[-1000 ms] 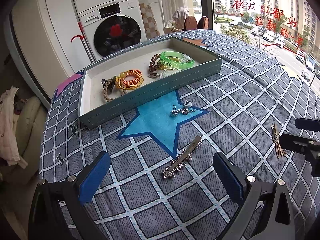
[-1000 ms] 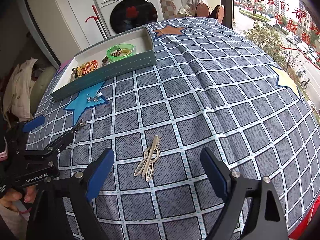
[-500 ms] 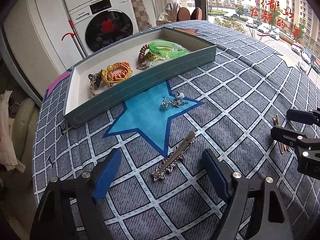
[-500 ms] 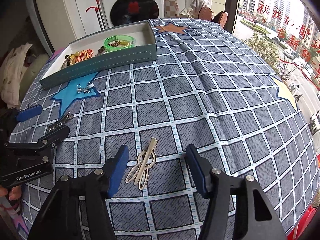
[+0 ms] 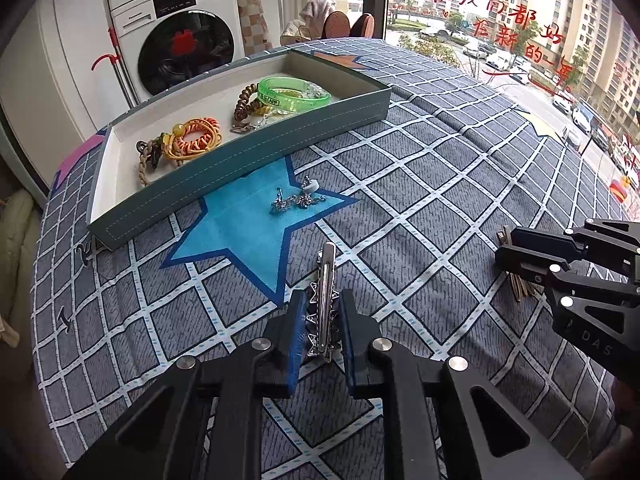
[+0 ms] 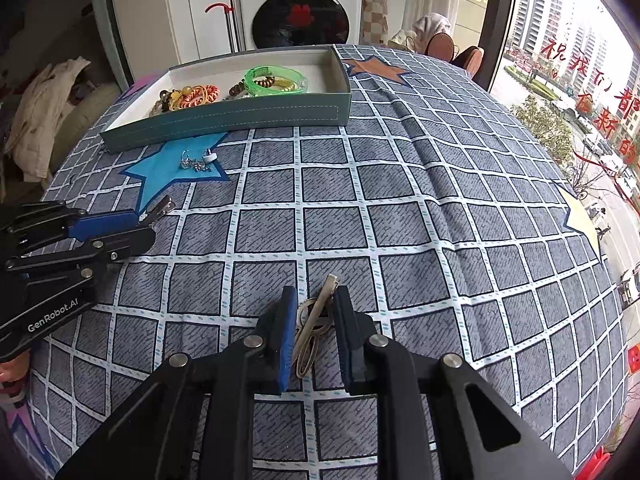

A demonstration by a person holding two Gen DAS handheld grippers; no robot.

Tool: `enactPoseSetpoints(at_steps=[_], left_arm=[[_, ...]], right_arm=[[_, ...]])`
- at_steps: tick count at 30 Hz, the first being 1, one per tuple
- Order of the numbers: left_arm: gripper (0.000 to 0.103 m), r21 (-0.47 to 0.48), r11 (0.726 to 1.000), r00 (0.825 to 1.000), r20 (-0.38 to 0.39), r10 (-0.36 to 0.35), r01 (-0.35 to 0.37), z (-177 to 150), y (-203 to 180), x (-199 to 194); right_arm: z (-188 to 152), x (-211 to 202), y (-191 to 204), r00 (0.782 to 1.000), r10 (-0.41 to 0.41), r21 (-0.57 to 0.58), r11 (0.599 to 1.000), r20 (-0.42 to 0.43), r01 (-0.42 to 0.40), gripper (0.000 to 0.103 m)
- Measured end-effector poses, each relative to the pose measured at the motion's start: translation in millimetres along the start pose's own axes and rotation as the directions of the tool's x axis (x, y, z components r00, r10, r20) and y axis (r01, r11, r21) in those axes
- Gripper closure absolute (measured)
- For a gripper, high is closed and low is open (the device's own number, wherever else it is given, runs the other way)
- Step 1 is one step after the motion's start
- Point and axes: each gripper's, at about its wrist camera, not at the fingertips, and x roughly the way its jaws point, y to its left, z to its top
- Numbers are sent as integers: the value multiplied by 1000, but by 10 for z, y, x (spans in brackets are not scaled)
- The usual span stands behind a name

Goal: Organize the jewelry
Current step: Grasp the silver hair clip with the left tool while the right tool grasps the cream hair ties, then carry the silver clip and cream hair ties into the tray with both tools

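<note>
My left gripper (image 5: pixel 322 300) is shut on a silver spiked hair clip (image 5: pixel 326 280) that lies on the checked cloth; it also shows in the right wrist view (image 6: pixel 138 222). My right gripper (image 6: pixel 314 296) has closed around a gold hair clip (image 6: pixel 314 320), its blue pads touching the clip's sides; it shows at the right of the left wrist view (image 5: pixel 508 248). A teal tray (image 5: pixel 248 160) at the back holds a green bangle (image 5: pixel 294 94), orange coil ties (image 5: pixel 196 140) and a brown coil (image 5: pixel 244 102). Silver earrings (image 5: pixel 298 198) lie on a blue star.
A washing machine (image 5: pixel 180 40) stands behind the table. The checked cloth (image 6: pixel 440 200) covers the whole tabletop. A window with street view is at the right. Clothes lie on a chair (image 6: pixel 44 96) at the left.
Both grippers moved down and forward and closed: the left jaws went from wide open to shut on the spiked clip, the right jaws narrowed onto the gold clip.
</note>
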Motion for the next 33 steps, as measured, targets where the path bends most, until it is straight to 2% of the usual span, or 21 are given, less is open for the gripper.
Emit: enactPoseSetpoints(at_steps=[7,17,33], left_arm=[[66,-90,996,1000,14,6,-5,-50,75,-63],[66,-162,987,997,70,31,-19,-68,202,-311],[66,-206,978,991,117,58,-33,48,336,-493]], right_arm=[[-61,-80,-281,992,127,120,984,17,-128,83],[8,-207,-476,980,189,194,961,55,-196,83],[263,-280,-467,965,247,205,944,85,-259,83]])
